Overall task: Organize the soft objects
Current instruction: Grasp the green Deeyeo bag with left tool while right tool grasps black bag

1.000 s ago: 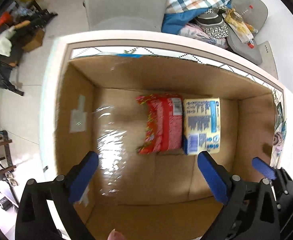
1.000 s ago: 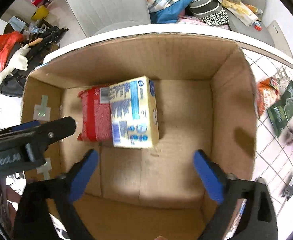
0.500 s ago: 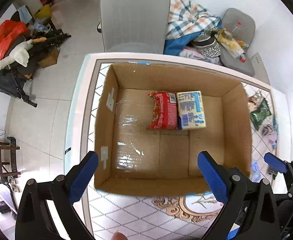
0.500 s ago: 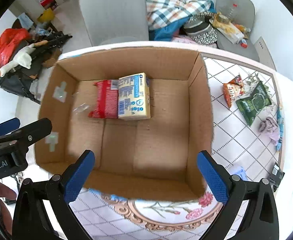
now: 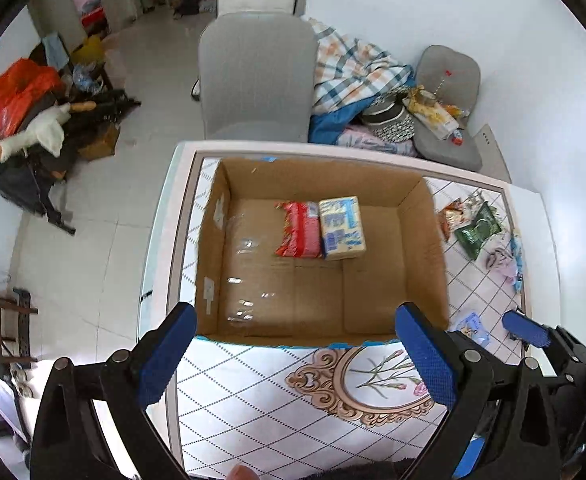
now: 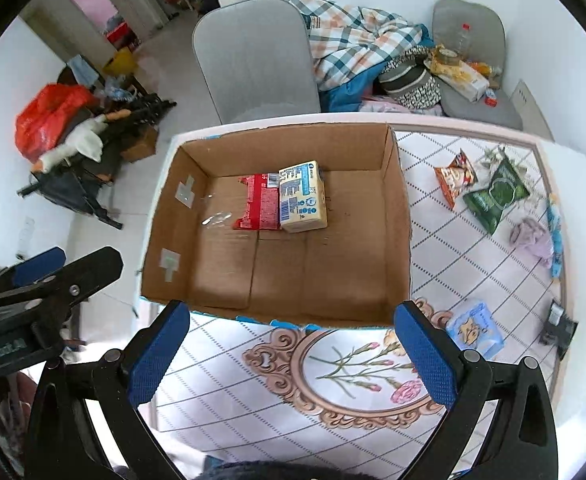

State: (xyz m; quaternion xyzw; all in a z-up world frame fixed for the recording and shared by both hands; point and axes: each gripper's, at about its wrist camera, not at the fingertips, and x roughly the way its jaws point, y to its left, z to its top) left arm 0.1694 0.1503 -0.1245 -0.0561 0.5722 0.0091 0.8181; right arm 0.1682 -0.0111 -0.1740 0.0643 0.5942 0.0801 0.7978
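Note:
An open cardboard box (image 5: 421, 248) (image 6: 397, 216) stands on the patterned table. Inside lie a red packet (image 5: 299, 230) (image 6: 257, 202) and a yellow and blue pack (image 5: 341, 227) (image 6: 301, 197), side by side. On the table right of the box lie an orange snack bag (image 6: 455, 178), a green packet (image 6: 495, 196) (image 5: 477, 234), a purple cloth (image 6: 531, 236) and a light blue tissue pack (image 6: 475, 328). My left gripper (image 5: 297, 354) is open and empty above the table before the box. My right gripper (image 6: 291, 354) is open and empty there too.
A grey chair (image 5: 255, 84) stands behind the table. Piled clothes and a plaid blanket (image 6: 357, 44) lie at the back right. Bags and clutter (image 5: 33, 120) cover the floor on the left. A small black object (image 6: 557, 322) sits near the table's right edge.
Both grippers have drawn back and up out of the box, so the whole box and the table's items now show. The two packs inside have not moved.

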